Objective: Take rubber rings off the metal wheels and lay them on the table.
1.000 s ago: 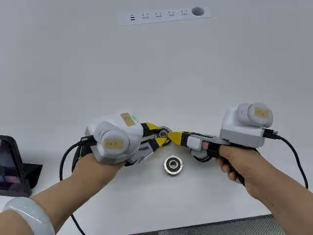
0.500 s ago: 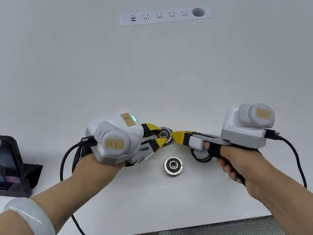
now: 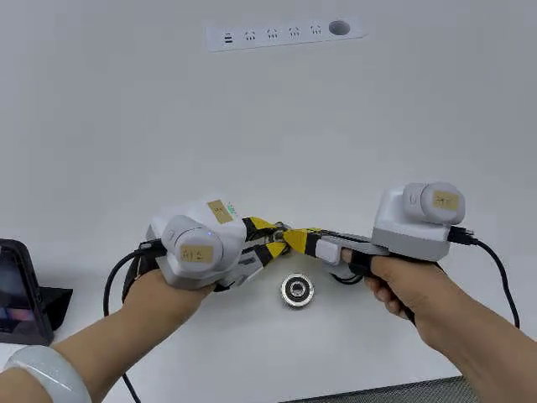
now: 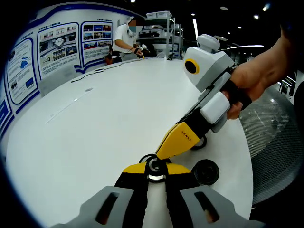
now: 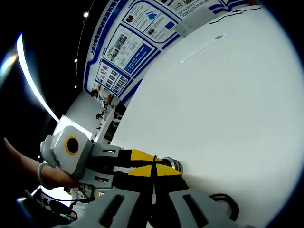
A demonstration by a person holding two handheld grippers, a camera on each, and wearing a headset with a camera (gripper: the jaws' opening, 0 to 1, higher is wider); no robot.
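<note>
Now wheel (image 4: pixel 154 166) pinched between left gripper (image 4: pixel 155 171) tips.

White table (image 3: pixel 268 126), blue-framed wall posters (image 4: pixel 61 45).

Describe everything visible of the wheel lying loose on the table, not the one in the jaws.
The loose wheel is a round disc lying flat on the white table, nearer the person than the gripper tips. It has a black outer band, seemingly a rubber ring, a shiny metal face and a dark centre. Only the table touches it; the left gripper, shut on a second wheel, and the right gripper are apart from it.
</note>
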